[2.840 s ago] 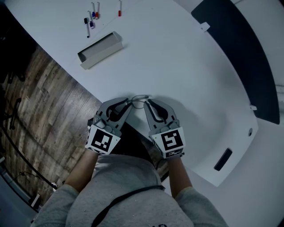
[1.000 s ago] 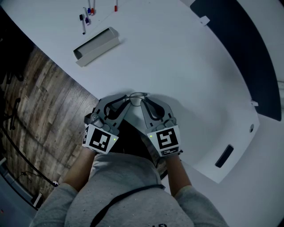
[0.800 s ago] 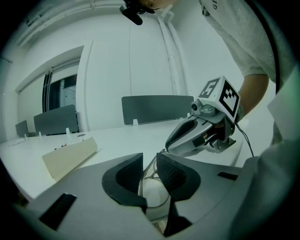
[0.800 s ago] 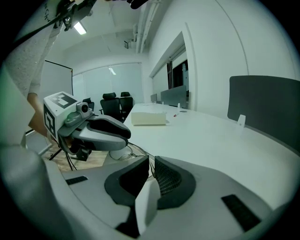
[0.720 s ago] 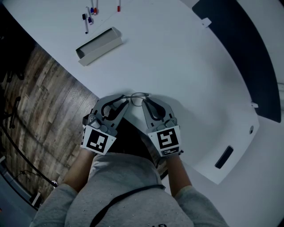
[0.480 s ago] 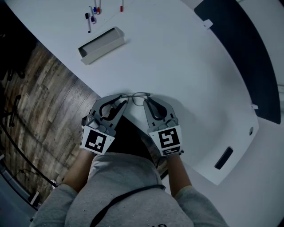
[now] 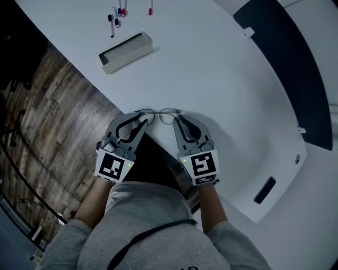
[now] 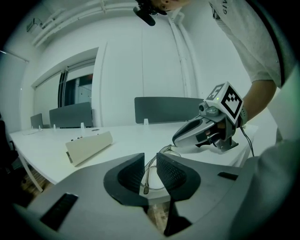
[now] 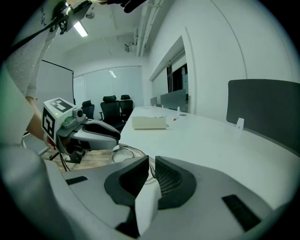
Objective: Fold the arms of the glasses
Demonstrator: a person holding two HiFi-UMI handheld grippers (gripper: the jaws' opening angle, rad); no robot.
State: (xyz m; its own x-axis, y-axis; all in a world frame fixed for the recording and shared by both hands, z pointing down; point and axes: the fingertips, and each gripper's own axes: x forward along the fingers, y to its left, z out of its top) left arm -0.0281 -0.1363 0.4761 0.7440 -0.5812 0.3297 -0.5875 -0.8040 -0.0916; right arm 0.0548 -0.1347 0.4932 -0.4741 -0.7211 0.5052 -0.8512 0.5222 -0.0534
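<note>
— What is your left hand-held gripper [image 8: 150, 165] doing?
— Its jaws have just opened to a narrow gap, loose around one arm of the thin wire-framed glasses [image 7: 161, 112] at the white tabletop's [image 7: 211, 68] near edge.
— And your right hand-held gripper [image 9: 152, 169]?
— It pinches their frame.

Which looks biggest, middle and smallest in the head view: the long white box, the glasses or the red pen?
1. long white box.
2. glasses, thin and partly hidden, though nearer the camera.
3. red pen, far off at the picture's top edge, so true size is unsure.
</note>
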